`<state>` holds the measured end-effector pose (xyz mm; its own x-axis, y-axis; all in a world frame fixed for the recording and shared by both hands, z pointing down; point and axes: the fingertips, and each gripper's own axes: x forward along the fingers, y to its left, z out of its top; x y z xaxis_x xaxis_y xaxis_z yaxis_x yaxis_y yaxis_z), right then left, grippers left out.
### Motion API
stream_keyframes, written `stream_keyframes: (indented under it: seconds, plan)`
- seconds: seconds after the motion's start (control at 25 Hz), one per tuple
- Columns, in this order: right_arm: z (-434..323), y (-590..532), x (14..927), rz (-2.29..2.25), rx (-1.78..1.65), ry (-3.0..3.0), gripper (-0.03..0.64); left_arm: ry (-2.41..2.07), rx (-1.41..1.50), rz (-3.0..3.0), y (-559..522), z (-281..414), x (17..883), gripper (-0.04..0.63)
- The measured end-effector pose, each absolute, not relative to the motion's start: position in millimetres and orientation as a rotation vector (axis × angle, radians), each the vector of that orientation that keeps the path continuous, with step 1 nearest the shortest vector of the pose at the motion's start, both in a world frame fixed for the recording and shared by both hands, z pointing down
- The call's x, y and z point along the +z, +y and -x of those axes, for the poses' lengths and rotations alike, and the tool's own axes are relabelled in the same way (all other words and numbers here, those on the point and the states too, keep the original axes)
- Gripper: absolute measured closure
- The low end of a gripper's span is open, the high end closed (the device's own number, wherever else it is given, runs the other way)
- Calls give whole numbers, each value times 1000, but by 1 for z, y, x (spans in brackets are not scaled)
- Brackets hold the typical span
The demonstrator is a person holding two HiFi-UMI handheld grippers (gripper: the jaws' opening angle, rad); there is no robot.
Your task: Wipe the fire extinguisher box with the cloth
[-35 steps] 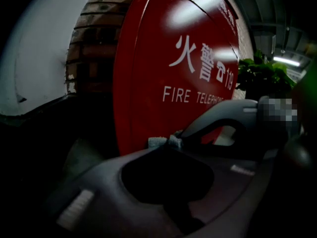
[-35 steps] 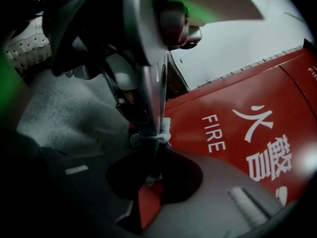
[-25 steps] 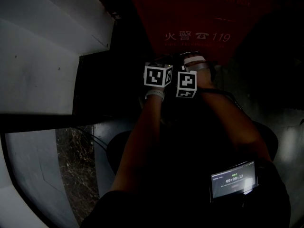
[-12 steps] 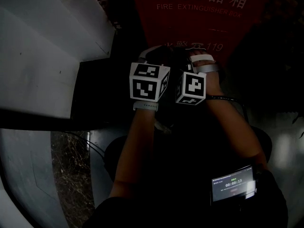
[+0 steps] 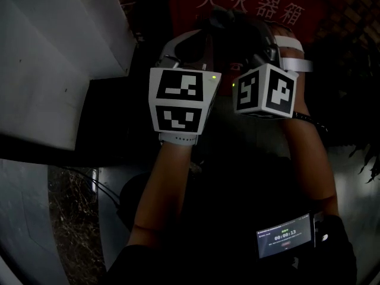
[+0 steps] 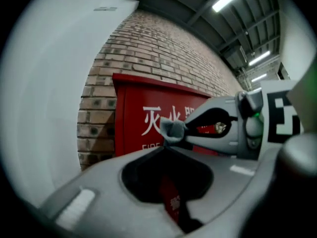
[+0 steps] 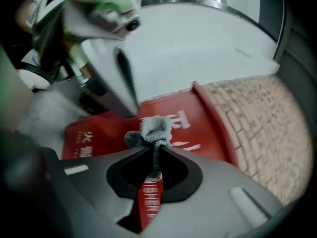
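right gripper (image 7: 154, 147): clamped on grey cloth (image 7: 152, 129)
left gripper (image 6: 166, 146): jaws together, tip just beside cloth
fire extinguisher box (image 5: 309, 8): 12 o'clock of both grippers, apart
lead arm: right, probably; it carries the cloth

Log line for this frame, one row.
right gripper: shut on cloth | left gripper: shut, tip near cloth | box: ahead of both
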<state>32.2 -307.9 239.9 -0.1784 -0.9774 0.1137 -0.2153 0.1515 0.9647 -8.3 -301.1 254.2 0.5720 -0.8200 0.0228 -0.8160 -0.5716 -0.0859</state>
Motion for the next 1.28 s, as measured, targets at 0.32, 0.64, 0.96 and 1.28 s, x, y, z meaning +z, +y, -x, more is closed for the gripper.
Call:
stream_keyframes:
  seconds: [0.32, 0.64, 0.96, 1.28]
  plan:
    - [-39, -315, 158, -1255, -1258, -1434, 580, 1336, 1, 2736, -274, -13, 222, 597]
    - [-44, -325, 143, -1258, -1272, -1428, 580, 1321, 19, 2745, -272, -11, 221, 600]
    - [-43, -326, 190, -1210, -1215, -1466, 580, 1345, -8, 2849, -286, -6, 255, 600]
    - [-43, -327, 263, -1141, -1136, -1541, 580, 1393, -25, 2859, -300, -9, 290, 595]
